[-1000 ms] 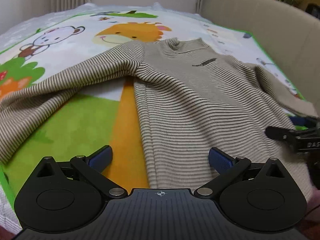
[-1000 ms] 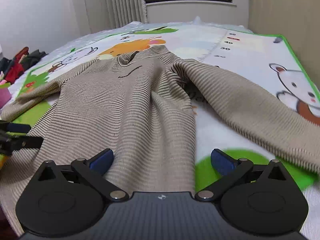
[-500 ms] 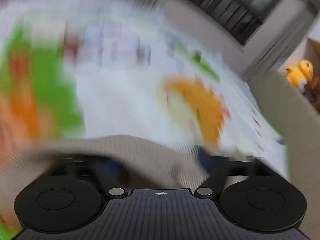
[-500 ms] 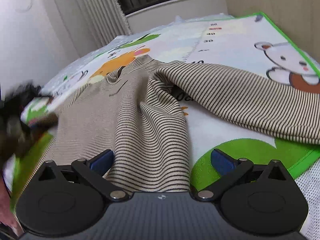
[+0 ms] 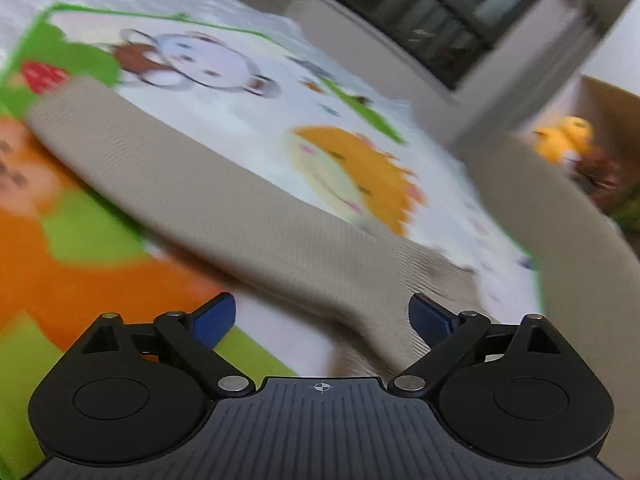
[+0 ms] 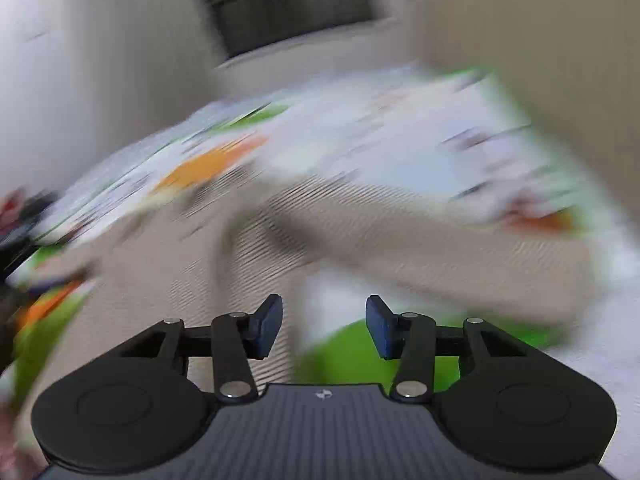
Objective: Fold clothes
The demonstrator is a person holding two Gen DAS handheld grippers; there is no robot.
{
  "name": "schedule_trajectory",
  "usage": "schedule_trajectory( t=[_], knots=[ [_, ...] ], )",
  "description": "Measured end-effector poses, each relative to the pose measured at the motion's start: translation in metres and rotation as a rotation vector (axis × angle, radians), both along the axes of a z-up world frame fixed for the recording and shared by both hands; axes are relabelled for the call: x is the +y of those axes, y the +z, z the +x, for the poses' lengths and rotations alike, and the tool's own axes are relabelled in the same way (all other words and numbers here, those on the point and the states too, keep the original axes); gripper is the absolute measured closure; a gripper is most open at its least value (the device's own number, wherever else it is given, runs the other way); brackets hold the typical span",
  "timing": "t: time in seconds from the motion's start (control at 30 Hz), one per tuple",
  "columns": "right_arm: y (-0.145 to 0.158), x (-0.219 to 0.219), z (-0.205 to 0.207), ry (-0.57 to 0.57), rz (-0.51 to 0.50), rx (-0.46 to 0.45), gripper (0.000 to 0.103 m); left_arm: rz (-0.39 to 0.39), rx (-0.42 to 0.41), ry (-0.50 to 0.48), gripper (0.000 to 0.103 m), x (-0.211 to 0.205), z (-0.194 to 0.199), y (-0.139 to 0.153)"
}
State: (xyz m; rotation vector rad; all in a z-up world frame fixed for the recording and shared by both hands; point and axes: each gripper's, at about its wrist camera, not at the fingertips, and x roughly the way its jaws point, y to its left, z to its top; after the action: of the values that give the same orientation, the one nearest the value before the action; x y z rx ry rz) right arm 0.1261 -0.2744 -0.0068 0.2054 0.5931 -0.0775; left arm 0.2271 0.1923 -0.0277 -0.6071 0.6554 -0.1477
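Striped sweater [image 5: 248, 216] lies spread on the cartoon play mat [image 5: 360, 176], one sleeve stretching out past the left gripper [image 5: 322, 316], the other past the right gripper [image 6: 322, 324]. Both views are motion-blurred. Left gripper's fingers are spread wide, holding nothing, low over the body's edge beside the sleeve. Right gripper's fingers are partly parted, also empty, at the body's other edge. Judged step: picking grasp points for the first fold. Next move likely calls for pinching a sleeve or side hem cleanly, single layer.
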Motion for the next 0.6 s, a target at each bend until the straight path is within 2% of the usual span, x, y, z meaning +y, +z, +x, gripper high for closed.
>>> schedule_trajectory(
  t=[0.1,0.2,0.27,0.3,0.33,0.4,0.43,0.6],
  knots=[
    [0.003,-0.043,-0.002,-0.238,-0.063,0.000,0.055,0.078,-0.050,-0.070,0.001,-0.030,0.004,-0.004],
    [-0.013,-0.068,0.009,-0.297,-0.045,0.059,0.050,0.149,-0.058,-0.106,0.000,-0.045,0.004,-0.016],
    [-0.027,-0.071,0.019,-0.288,-0.034,0.098,0.054,0.156,-0.066,-0.113,0.000,-0.047,0.002,-0.020],
    [-0.032,-0.070,0.023,-0.295,-0.038,0.107,0.064,0.150,-0.070,-0.117,0.000,-0.046,0.002,-0.021],
    [-0.029,-0.070,0.025,-0.293,-0.048,0.098,0.079,0.148,-0.072,-0.123,0.000,-0.045,0.002,-0.022],
    [-0.012,-0.072,0.026,-0.257,-0.057,0.038,0.100,0.146,-0.077,-0.132,0.000,-0.044,0.001,-0.024],
    [0.003,-0.077,0.026,-0.235,-0.056,-0.006,0.100,0.145,-0.079,-0.131,0.000,-0.044,0.001,-0.024],
    [0.100,-0.087,0.024,-0.231,-0.207,-0.245,0.100,0.151,-0.083,-0.128,0.000,-0.046,-0.001,-0.025]
  ],
)
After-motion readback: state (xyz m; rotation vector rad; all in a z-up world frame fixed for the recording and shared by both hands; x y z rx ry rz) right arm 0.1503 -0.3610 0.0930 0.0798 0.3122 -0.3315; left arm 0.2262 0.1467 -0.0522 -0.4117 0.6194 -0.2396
